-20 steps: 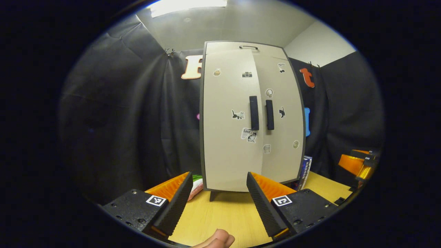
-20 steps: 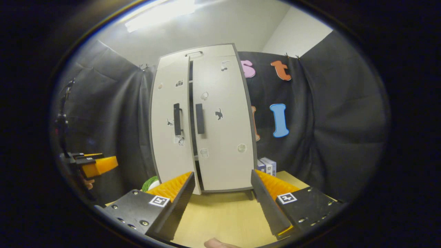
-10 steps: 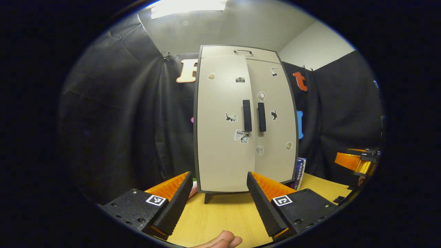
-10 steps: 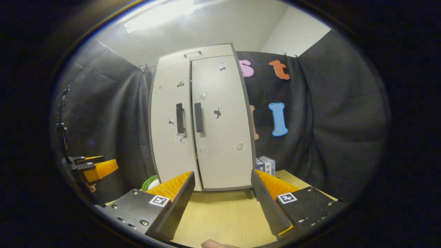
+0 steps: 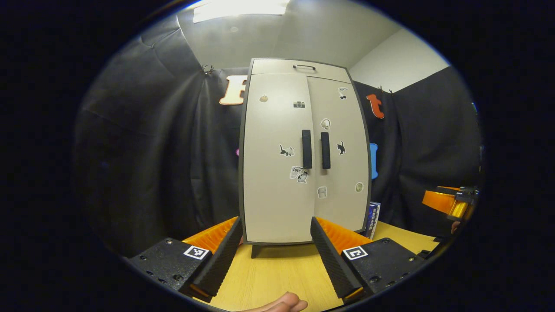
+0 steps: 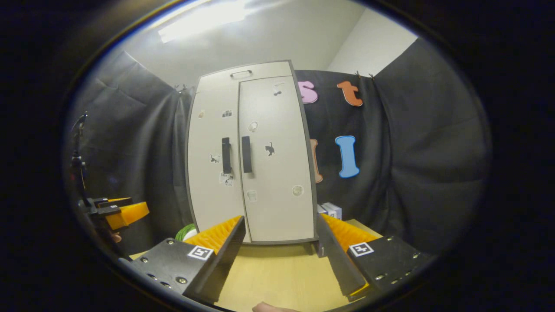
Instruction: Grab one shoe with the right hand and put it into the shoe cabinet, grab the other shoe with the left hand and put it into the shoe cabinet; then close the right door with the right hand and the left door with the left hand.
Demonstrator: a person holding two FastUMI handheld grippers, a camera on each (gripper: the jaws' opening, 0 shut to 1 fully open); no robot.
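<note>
Tall beige two-door shoe cabinet (image 5: 303, 160) on light wooden table (image 5: 277, 273): left door (image 5: 273, 173), right door (image 5: 340, 173) both flush. Shoes unseen, presumably inside. Left gripper (image 5: 275, 242), right gripper (image 6: 279, 242): jaws spread, empty, near cabinet, not touching. Task looks complete.

Shoe cabinet (image 5: 303, 156) upright on table (image 5: 277, 273), against booth wall; boxes (image 5: 373, 219) beside cabinet's right foot.

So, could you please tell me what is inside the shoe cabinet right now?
The inside cannot be seen: the shoe cabinet has its left door and right door both shut, so whether the shoes are in there is hidden.
</note>
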